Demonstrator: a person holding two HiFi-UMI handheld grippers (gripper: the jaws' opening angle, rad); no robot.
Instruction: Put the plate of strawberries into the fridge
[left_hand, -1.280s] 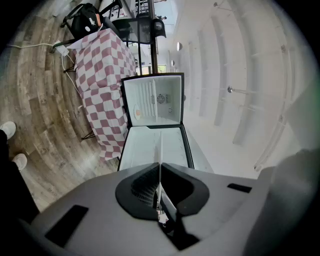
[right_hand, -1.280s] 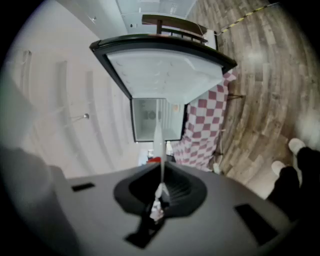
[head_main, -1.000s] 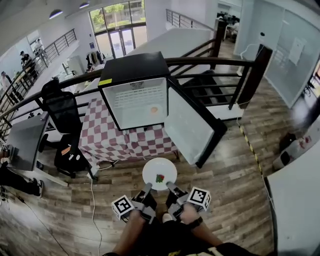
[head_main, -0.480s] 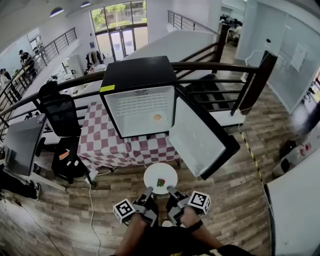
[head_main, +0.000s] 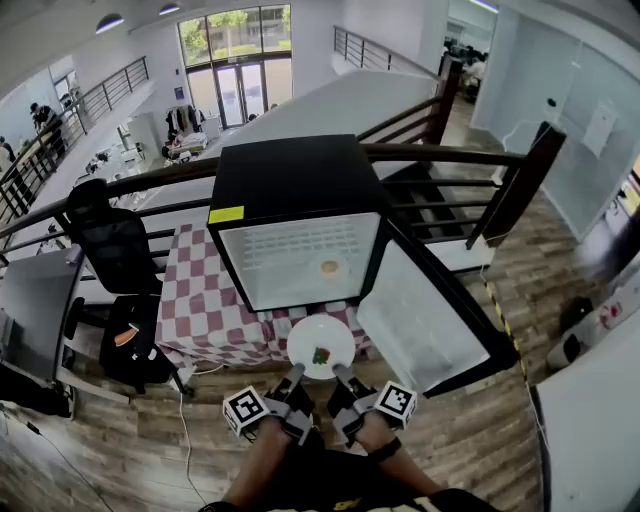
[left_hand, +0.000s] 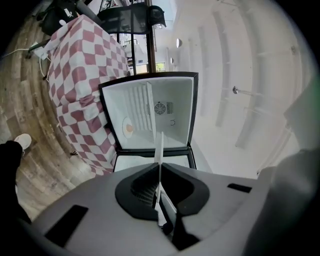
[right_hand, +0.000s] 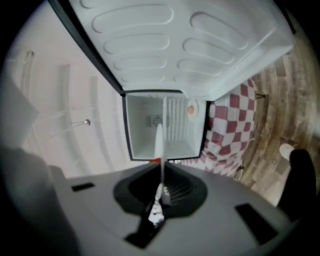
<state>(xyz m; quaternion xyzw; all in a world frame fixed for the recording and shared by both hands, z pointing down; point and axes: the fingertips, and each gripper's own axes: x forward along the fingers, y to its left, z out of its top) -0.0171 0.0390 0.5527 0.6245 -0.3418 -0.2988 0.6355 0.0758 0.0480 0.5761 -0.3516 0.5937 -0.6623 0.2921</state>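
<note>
A white plate (head_main: 320, 343) with red strawberries (head_main: 320, 356) is held level just in front of the open black fridge (head_main: 290, 180). My left gripper (head_main: 295, 372) is shut on the plate's near left rim and my right gripper (head_main: 340, 372) on its near right rim. In the left gripper view the plate (left_hand: 160, 150) shows edge-on between the shut jaws of the left gripper (left_hand: 159, 192). The right gripper view shows the same thin plate edge (right_hand: 159, 142) clamped in the right gripper (right_hand: 161, 187), with a red sliver of strawberry (right_hand: 156, 161). The white fridge interior (head_main: 295, 258) holds a small orange item (head_main: 329, 268).
The fridge door (head_main: 428, 320) stands swung open at the right. The fridge sits on a table with a red-and-white checkered cloth (head_main: 205, 310). A black office chair (head_main: 115, 240) and a desk (head_main: 35, 310) are at the left. A dark railing (head_main: 470, 155) runs behind.
The plate and both grippers have come closer to the fridge, which now looms larger. The plate now sits at the table's front edge below the fridge opening. Both grips are unchanged.
</note>
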